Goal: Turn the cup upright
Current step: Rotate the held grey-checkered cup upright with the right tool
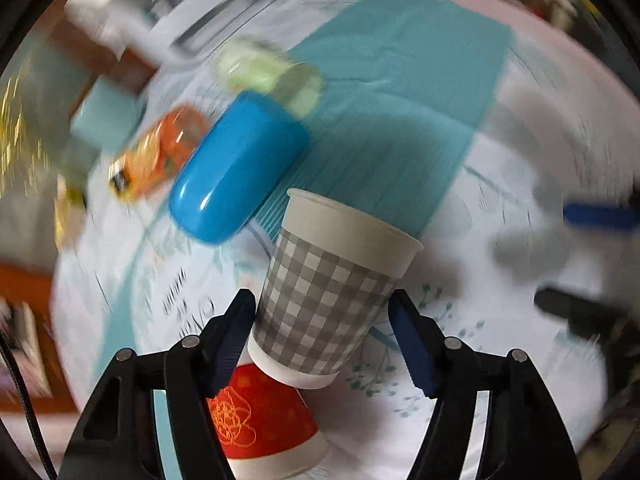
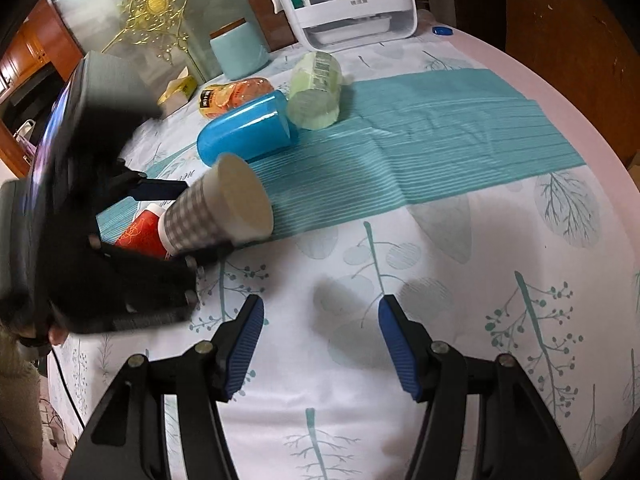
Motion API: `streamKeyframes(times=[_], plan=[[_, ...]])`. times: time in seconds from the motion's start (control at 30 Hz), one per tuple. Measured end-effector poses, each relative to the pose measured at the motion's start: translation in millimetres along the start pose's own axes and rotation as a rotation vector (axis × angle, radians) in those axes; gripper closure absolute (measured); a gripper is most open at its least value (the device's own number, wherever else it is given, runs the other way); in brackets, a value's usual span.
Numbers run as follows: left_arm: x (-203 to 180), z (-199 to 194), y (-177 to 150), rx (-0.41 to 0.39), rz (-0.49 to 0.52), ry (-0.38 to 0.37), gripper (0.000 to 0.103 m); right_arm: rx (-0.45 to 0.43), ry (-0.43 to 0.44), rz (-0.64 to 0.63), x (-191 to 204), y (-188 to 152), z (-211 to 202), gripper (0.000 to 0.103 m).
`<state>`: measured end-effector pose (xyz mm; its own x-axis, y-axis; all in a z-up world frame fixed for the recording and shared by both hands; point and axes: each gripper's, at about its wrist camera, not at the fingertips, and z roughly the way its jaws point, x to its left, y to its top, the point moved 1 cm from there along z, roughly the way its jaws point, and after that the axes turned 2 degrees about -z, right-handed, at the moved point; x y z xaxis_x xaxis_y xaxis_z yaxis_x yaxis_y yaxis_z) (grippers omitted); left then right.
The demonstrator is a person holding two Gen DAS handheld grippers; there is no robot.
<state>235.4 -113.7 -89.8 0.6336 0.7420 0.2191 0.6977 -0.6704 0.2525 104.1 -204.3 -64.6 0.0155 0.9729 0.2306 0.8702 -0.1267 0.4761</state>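
Observation:
A grey-and-white checked paper cup point(image 1: 324, 296) sits between the fingers of my left gripper point(image 1: 324, 320), tilted, its mouth pointing away. The left pad touches the cup; the right pad stands a little off it. In the right wrist view the cup point(image 2: 218, 212) hangs in the left gripper point(image 2: 176, 224) above the cloth, mouth toward the camera. A red paper cup point(image 1: 260, 420) lies on its side under it, also visible in the right wrist view point(image 2: 140, 234). My right gripper point(image 2: 320, 336) is open and empty over the white leaf-print cloth.
A blue plastic cup point(image 2: 244, 128), a pale green cup point(image 2: 316, 92) and an orange packet point(image 2: 232, 94) lie on the round table. A teal runner point(image 2: 440, 136) crosses the cloth. A white organiser point(image 2: 352, 0) and a teal canister point(image 2: 238, 52) stand at the back.

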Motion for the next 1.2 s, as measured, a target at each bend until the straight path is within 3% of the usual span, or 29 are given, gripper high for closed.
streamKeyframes(times=[0.4,0.7,0.97,1.03,1.1,1.2], plan=[[33.1,-36.2,-17.8,0.084,-0.499,-0.290,0.037,-0.019,0.031,0.030,-10.1,1.9,-9.8,0.043],[17.3,-29.9,-87.9,0.176,-0.932,-0.534,0.036,-0.040,0.011,0.022,-13.5,-4.5,-24.5,0.043],[10.8,-17.7,-132.5,0.126,-1.182,-0.530,0.035,-0.029,0.013,0.003,-10.7,-12.1,-27.3,0.043],[4.4,-16.3,-135.4,0.123,-1.187,-0.534,0.034,-0.026,0.015,-0.010,-7.7,-13.4,-27.7,0.043],[0.8,-16.2,-137.3,0.115,-1.186,-0.516,0.022,-0.023,0.015,-0.020,-5.0,-14.4,-27.8,0.043],[-0.3,-19.8,-137.4,0.095,-1.174,-0.509,0.016,-0.023,0.020,-0.030,-2.2,-15.7,-29.1,0.043]])
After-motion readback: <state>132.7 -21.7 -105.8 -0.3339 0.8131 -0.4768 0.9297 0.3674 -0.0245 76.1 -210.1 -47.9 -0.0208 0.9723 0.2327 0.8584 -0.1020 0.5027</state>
